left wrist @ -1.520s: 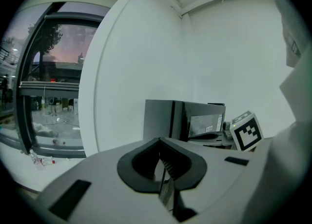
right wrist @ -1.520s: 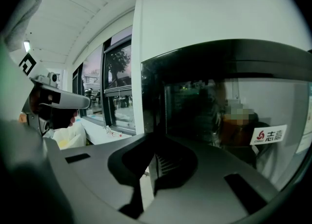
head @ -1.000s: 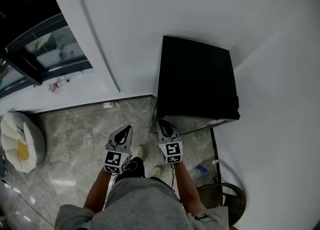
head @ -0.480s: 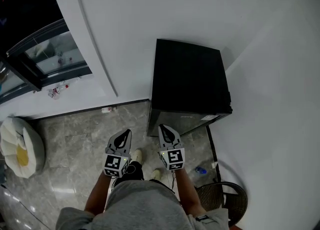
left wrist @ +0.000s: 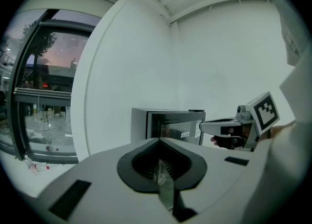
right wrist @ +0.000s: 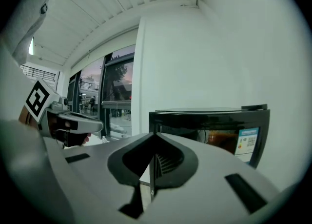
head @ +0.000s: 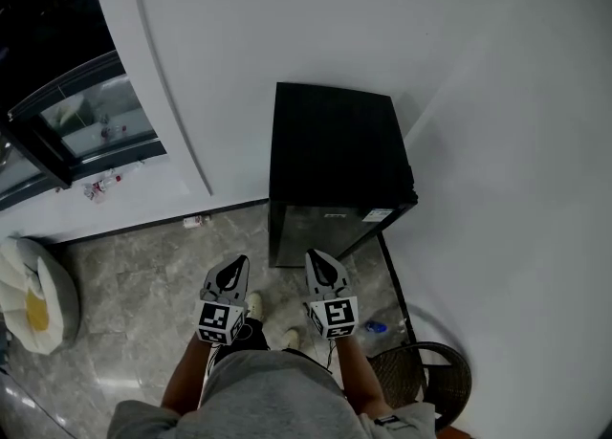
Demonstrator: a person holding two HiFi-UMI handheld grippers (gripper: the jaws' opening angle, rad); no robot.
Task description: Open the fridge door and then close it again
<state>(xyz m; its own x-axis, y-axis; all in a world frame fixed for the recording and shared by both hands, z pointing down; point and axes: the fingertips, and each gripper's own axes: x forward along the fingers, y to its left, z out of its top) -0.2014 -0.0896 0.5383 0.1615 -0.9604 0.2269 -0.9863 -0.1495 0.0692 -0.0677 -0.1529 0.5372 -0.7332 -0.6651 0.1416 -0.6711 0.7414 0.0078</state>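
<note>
fridge: top showing flat black, smooth, barely shining
door: reflecting like dark glossy glass; a paper label sticking on it
floor: grey veined stone tiles, polished, throwing back light
wall: looking white, smooth, matt
left gripper: wearing a pale grey matt plastic shell, with black ribbed lining inside
right gripper: showing the same grey plastic, with black insets
window: clear glass sitting in a dark, metal-looking frame
shirt: grey cloth, looking soft and matt
chair: showing dark woven wicker
</note>
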